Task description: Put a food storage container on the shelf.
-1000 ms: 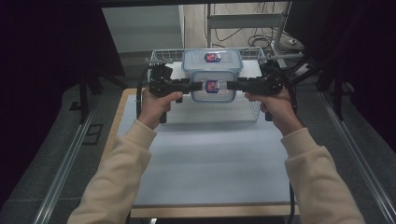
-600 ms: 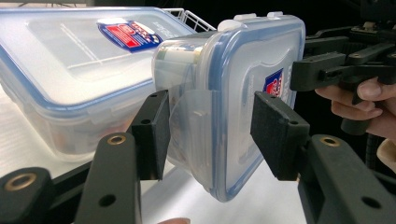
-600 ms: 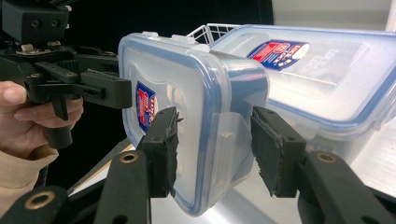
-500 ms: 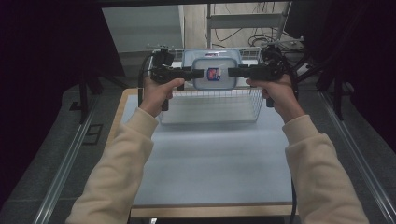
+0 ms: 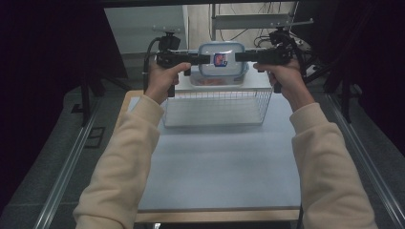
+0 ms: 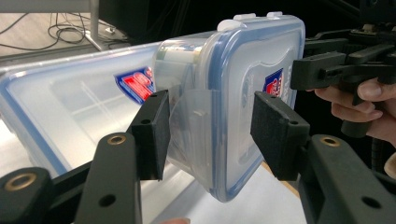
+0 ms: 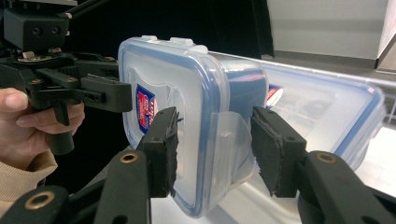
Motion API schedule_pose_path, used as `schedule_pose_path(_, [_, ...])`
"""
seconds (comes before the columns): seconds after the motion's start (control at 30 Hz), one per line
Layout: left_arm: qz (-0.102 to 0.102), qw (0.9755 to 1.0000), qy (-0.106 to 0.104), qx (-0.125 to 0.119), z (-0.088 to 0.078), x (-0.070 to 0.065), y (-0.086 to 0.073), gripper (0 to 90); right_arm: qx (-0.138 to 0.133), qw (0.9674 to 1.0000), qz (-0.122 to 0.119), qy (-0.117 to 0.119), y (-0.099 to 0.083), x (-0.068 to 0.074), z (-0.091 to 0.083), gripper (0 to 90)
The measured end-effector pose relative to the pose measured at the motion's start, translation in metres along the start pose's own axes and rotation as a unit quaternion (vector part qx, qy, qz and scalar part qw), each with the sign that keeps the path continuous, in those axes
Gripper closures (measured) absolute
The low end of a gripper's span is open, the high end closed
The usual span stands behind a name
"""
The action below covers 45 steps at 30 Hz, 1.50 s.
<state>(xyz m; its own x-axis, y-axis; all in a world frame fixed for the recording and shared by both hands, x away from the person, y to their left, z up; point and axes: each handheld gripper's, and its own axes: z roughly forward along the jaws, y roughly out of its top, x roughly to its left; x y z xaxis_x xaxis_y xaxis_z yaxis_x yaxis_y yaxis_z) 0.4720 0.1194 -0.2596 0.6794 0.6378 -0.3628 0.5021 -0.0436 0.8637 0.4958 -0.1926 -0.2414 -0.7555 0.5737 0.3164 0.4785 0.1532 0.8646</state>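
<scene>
Both grippers clamp the small lidded container (image 5: 220,61) at its side latches, the left gripper (image 5: 203,59) at the left end and the right gripper (image 5: 241,56) at the right end. This keeps it level in the air above the wire basket (image 5: 217,106), at the far side of the table (image 5: 219,171).

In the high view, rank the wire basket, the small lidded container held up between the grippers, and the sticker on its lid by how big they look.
1. wire basket, widest.
2. small lidded container, though raised nearer the camera, which may flatter it.
3. sticker, a small patch on the lid.
</scene>
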Motion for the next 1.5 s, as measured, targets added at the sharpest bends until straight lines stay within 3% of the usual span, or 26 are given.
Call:
schedule_pose_path(0.3, [-0.015, 0.9999, 0.003, 0.002, 0.008, 0.020, 0.017, 48.6, 0.010, 0.9999, 0.008, 0.006, 0.023, -0.018, 0.015, 52.1])
schedule_pose_path(0.53, [-0.041, 0.9992, 0.002, 0.004, 0.019, 0.036, 0.017, 48.5, 0.013, 0.9993, 0.035, 0.008, 0.021, -0.035, 0.029, 52.1])
schedule_pose_path(0.8, [-0.053, 0.9985, 0.010, 0.004, 0.022, 0.040, 0.021, 47.5, 0.000, 0.9979, 0.063, 0.013, 0.020, -0.043, 0.035, 51.1])
schedule_pose_path(1.0, [-0.079, 0.9967, 0.015, 0.011, 0.030, 0.042, 0.021, 42.5, 0.005, 0.9964, 0.085, 0.003, 0.019, -0.046, 0.041, 45.5])
schedule_pose_path(1.13, [-0.100, 0.9949, 0.014, 0.006, 0.033, 0.048, 0.020, 38.4, -0.001, 0.9946, 0.104, 0.003, 0.016, -0.051, 0.044, 44.6])
schedule_pose_path(1.17, [-0.104, 0.9944, 0.022, 0.002, 0.034, 0.049, 0.019, 37.1, -0.002, 0.9944, 0.105, 0.005, 0.015, -0.052, 0.045, 44.9])
schedule_pose_path(1.27, [-0.117, 0.9931, 0.015, -0.003, 0.033, 0.055, 0.018, 36.5, -0.002, 0.9930, 0.118, 0.000, 0.014, -0.055, 0.046, 43.0])
schedule_pose_path(1.5, [-0.106, 0.9940, 0.022, -0.009, 0.030, 0.054, 0.016, 29.7, -0.009, 0.9929, 0.119, -0.002, 0.012, -0.054, 0.042, 41.8])
